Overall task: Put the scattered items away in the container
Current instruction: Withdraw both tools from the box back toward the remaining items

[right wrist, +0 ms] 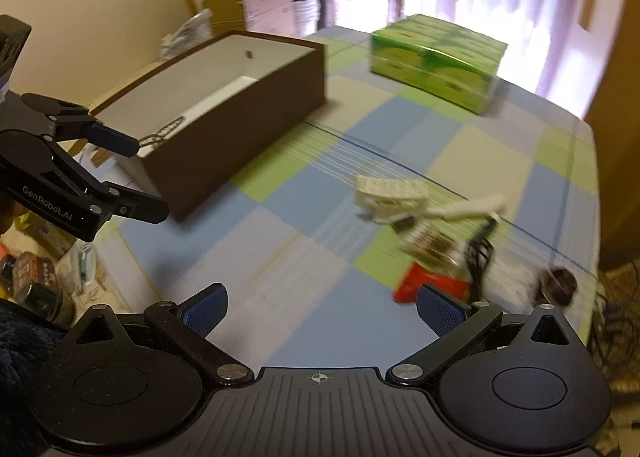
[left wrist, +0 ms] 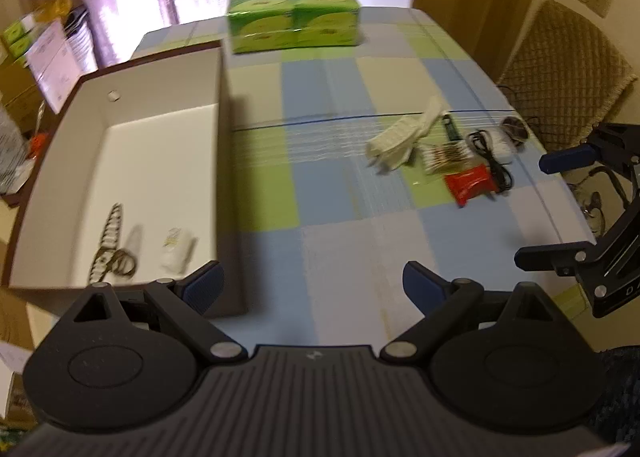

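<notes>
Both grippers, left gripper (left wrist: 310,287) and right gripper (right wrist: 322,309), gape wide and empty; the left's arm reads "GenRobot.AI".

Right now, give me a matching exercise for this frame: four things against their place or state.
Things:
1. red packet
2. striped strap
3. green tissue pack
4. left gripper

Places or states:
A. inside the box
B. far end of the table
C. open, holding nothing
D. in the scattered pile on the cloth

Pairs: 1-D, 2-A, 3-B, 4-C
</notes>
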